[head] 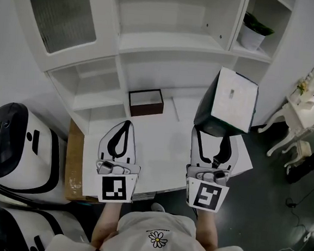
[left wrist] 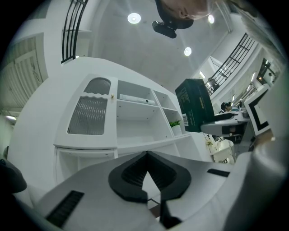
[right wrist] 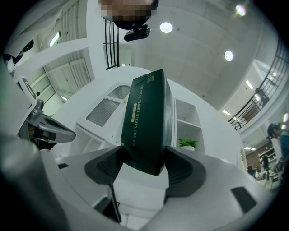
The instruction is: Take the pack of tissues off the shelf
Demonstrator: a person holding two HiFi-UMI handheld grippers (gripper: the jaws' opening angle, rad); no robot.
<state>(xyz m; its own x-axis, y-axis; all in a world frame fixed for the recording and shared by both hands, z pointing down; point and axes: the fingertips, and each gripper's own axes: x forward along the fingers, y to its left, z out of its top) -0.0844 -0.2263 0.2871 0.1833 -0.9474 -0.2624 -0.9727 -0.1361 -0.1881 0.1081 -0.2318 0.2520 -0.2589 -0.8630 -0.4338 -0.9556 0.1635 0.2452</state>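
My right gripper (head: 216, 134) is shut on the dark green pack of tissues (head: 227, 104), holding it up in the air in front of the white shelf unit (head: 153, 45). In the right gripper view the pack (right wrist: 146, 122) stands upright, pinched at its lower end between both pads (right wrist: 108, 164). The pack (left wrist: 195, 105) also shows at the right of the left gripper view. My left gripper (head: 120, 138) hovers over the white counter (head: 165, 156), shut and holding nothing; its dark pads (left wrist: 131, 173) meet at the tips.
A dark brown open box (head: 146, 102) sits on the counter at the back. A small potted plant (head: 255, 31) stands in the upper right shelf cubby. White and black machines (head: 18, 154) stand at the left; a white ornate table (head: 302, 116) stands at the right.
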